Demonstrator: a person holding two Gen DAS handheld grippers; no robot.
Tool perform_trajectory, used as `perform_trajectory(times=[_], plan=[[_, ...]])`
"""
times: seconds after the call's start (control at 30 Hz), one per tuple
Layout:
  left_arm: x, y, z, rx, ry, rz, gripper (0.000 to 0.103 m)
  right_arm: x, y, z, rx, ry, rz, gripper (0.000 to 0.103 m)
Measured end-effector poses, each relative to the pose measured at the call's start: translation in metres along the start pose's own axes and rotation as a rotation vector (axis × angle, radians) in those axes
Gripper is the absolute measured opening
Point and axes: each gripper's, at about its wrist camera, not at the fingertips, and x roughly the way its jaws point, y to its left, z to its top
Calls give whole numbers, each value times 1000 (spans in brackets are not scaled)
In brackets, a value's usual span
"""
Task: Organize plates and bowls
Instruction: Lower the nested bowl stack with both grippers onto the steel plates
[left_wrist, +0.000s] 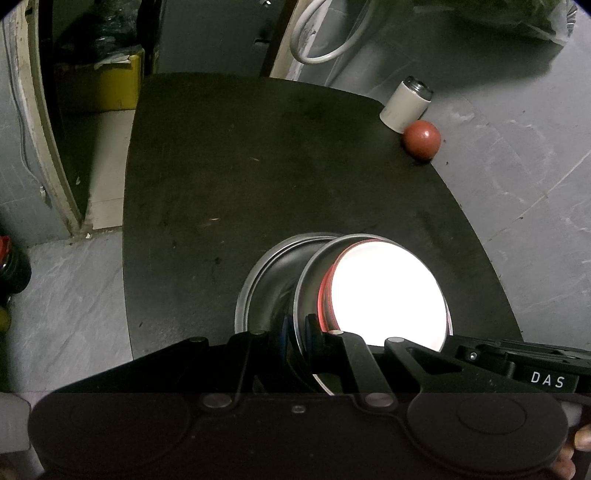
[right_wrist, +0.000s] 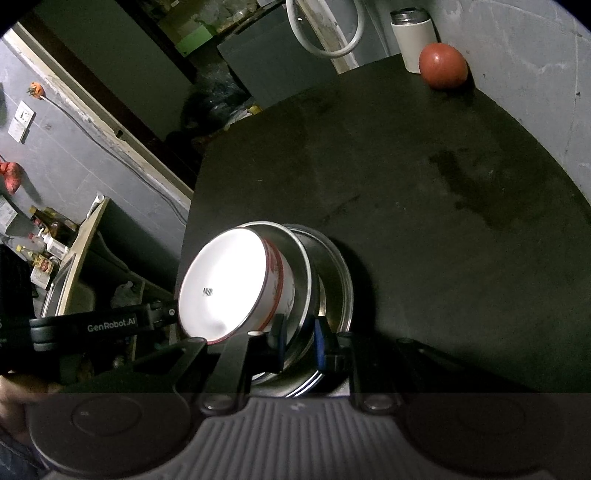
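Note:
A stack of nested dishes is held tilted on edge above the black table (left_wrist: 258, 184): a white bowl with a red rim (left_wrist: 388, 295) inside a steel bowl (left_wrist: 314, 266), with a steel plate (left_wrist: 258, 280) behind. My left gripper (left_wrist: 295, 332) is shut on the steel bowl's rim. In the right wrist view the white bowl (right_wrist: 225, 284) shows its bottom, nested in the steel bowl (right_wrist: 299, 258) with the steel plate (right_wrist: 340, 273) behind. My right gripper (right_wrist: 299, 339) is shut on the steel rims from the opposite side.
A white steel-topped cup (left_wrist: 406, 103) and a red ball (left_wrist: 422, 140) sit at the table's far right corner; both also show in the right wrist view, cup (right_wrist: 412, 40), ball (right_wrist: 443, 65). A grey wall runs along the right. A shelf with bottles (right_wrist: 48, 243) stands to the left.

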Motion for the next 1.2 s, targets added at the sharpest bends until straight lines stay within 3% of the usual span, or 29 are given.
perform_trajectory(times=[0.93, 1.2], plan=[[6, 4, -2, 7, 3, 3, 9, 7, 4, -1, -10, -1, -25, 20], [5, 0, -3, 42, -17, 28, 16, 6, 4, -4, -22, -16, -32, 20]])
